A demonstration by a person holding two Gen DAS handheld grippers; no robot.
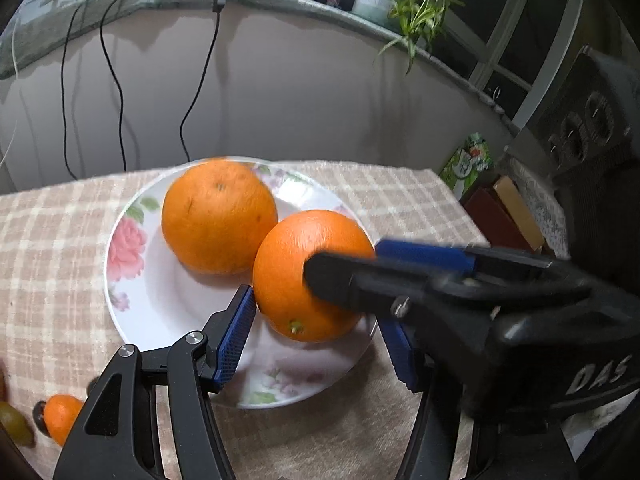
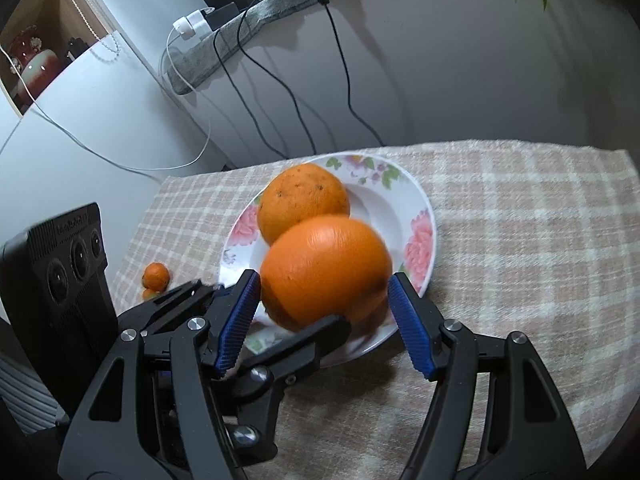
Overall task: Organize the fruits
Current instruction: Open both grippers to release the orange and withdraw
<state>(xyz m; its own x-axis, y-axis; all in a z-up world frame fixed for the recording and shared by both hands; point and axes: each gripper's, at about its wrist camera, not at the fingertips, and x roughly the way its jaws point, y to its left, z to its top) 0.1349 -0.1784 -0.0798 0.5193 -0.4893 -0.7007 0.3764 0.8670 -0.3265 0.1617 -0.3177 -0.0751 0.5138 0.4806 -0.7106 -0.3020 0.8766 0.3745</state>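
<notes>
Near orange (image 1: 304,276) sits at the lower right of the flowered plate (image 1: 132,280), touching the far orange (image 1: 218,216) behind it. Both grippers bracket it: left gripper (image 1: 316,332) w/ pads at its sides, right gripper (image 2: 324,320) likewise; can't tell if either set of pads presses or is just letting go. Looks like the placing step; next prob. back both off w/o rolling it. Roughly round, no real long axis; stem end faces bottom of frame in left wrist view. Small mandarins (image 2: 156,276) wait mid-left on the cloth (image 2: 520,220).
</notes>
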